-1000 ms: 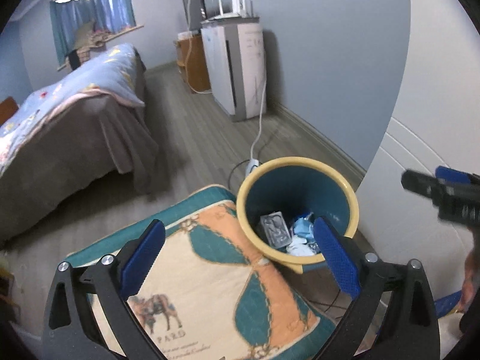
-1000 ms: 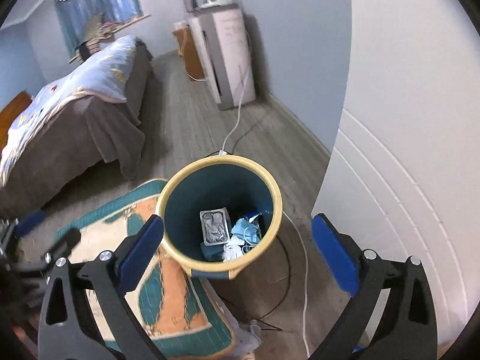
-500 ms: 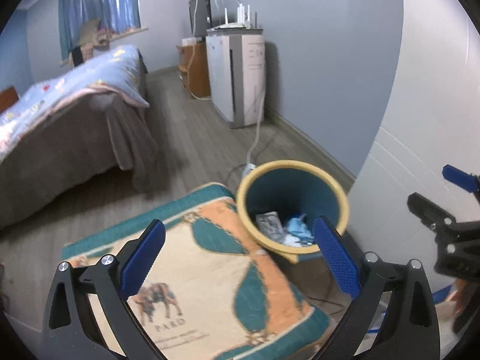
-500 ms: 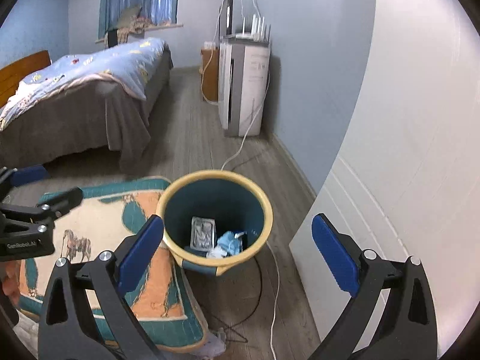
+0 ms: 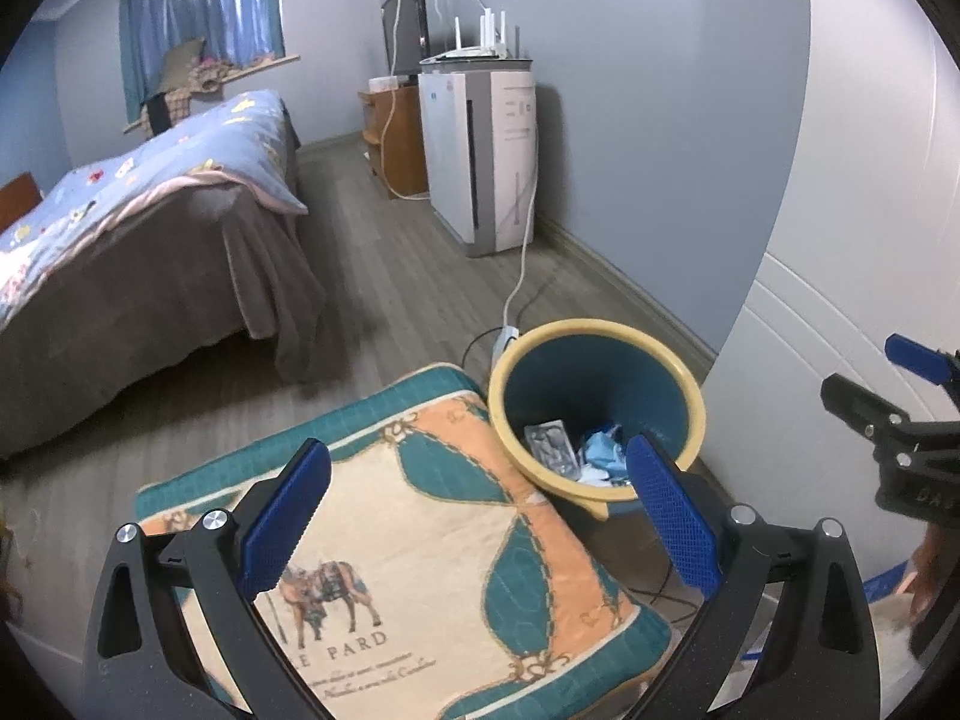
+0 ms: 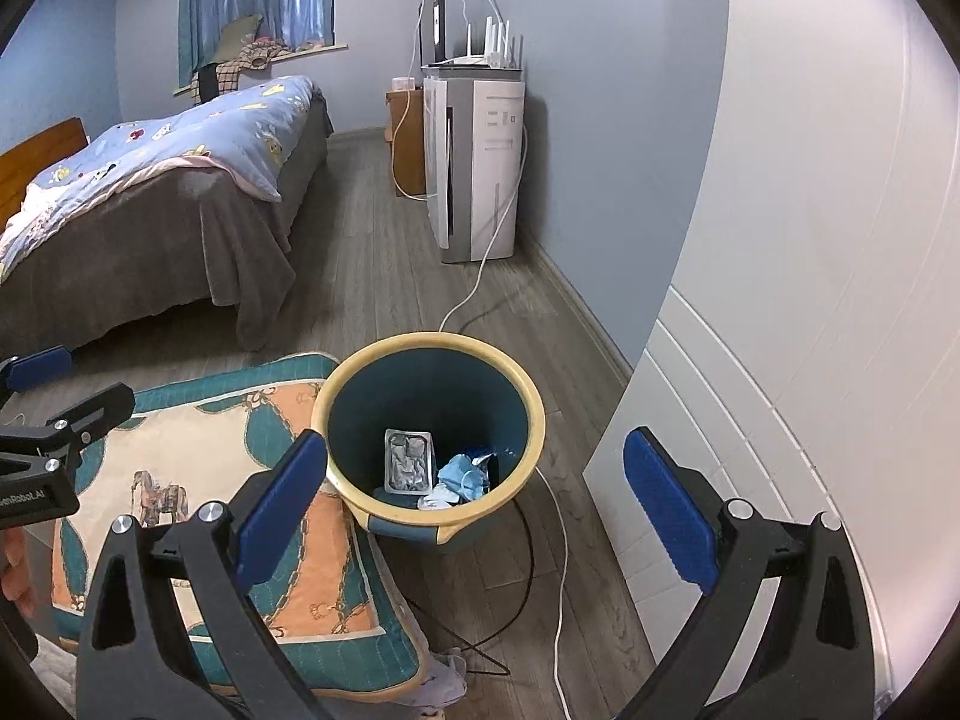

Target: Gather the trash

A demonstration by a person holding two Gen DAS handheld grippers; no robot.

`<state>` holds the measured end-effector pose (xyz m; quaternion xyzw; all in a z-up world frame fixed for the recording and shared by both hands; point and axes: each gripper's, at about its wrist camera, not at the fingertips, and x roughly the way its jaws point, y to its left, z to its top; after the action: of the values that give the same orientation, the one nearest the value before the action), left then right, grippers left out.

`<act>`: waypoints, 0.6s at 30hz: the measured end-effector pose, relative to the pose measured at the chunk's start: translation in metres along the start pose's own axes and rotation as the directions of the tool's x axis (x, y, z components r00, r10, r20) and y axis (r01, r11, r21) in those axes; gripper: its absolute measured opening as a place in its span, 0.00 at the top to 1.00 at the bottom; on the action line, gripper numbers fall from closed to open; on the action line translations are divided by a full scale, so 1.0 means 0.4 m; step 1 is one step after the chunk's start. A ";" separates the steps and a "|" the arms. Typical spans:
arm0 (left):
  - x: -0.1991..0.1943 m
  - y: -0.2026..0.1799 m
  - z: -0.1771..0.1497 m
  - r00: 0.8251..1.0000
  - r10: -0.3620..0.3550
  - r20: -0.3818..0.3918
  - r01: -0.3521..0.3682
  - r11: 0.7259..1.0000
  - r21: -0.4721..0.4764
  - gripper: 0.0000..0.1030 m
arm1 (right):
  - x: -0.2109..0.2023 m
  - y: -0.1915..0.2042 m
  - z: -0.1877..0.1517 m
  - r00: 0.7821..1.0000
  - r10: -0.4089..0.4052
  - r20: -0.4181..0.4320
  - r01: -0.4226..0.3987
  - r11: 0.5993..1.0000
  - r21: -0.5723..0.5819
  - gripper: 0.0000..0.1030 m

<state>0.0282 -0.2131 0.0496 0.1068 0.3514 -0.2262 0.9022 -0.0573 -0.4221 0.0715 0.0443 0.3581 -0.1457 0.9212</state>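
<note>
Round teal waste bin with yellow rim (image 6: 429, 420) on grey wood floor, beside patterned teal-and-orange cushion (image 6: 180, 480), holding silver foil blister pack (image 6: 409, 459) and crumpled blue paper (image 6: 463, 475); left gripper (image 5: 480, 510) and right gripper (image 6: 474, 504) both spread wide, empty, above it.

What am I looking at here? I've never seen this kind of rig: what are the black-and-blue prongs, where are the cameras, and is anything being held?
No robot here: a person carries a handheld two-finger gripper in each hand, and a fisheye camera on each looks forward along its fingers. The black arms with blue pads at the bottom of each picture are that gripper's own fingers. One picture is from the left gripper, the other from the right gripper; each also catches the other at its edge. Both are open and hold nothing.

Below them a teal trash bin with a yellow rim stands on the wood floor beside a patterned cushion. Inside lie a silver blister pack and a crumpled blue face mask. Behind are a bed and a white air purifier.
</note>
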 end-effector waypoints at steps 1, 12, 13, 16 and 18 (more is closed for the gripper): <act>0.000 0.001 0.001 1.000 -0.002 -0.001 0.002 1.000 -0.001 0.05 | 0.000 -0.001 -0.001 1.000 -0.001 0.002 0.001 1.000 0.002 0.06; 0.000 -0.003 0.001 1.000 -0.004 -0.002 0.004 1.000 -0.001 0.05 | -0.002 -0.012 -0.001 1.000 -0.004 -0.002 0.004 1.000 0.012 0.06; 0.000 -0.003 0.001 1.000 -0.004 -0.002 0.004 1.000 -0.001 0.05 | -0.002 -0.012 0.000 1.000 -0.005 -0.002 0.005 1.000 0.011 0.06; 0.000 -0.007 -0.002 1.000 -0.009 -0.004 0.009 1.000 0.004 0.05 | -0.003 -0.011 0.001 1.000 -0.004 -0.001 0.004 1.000 0.009 0.06; 0.000 -0.009 -0.002 1.000 -0.011 -0.005 0.011 1.000 0.006 0.05 | -0.003 -0.010 0.000 1.000 -0.005 -0.002 0.005 1.000 0.009 0.06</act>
<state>0.0262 -0.2159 0.0489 0.1082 0.3533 -0.2321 0.8998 -0.0592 -0.4259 0.0723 0.0479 0.3586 -0.1494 0.9202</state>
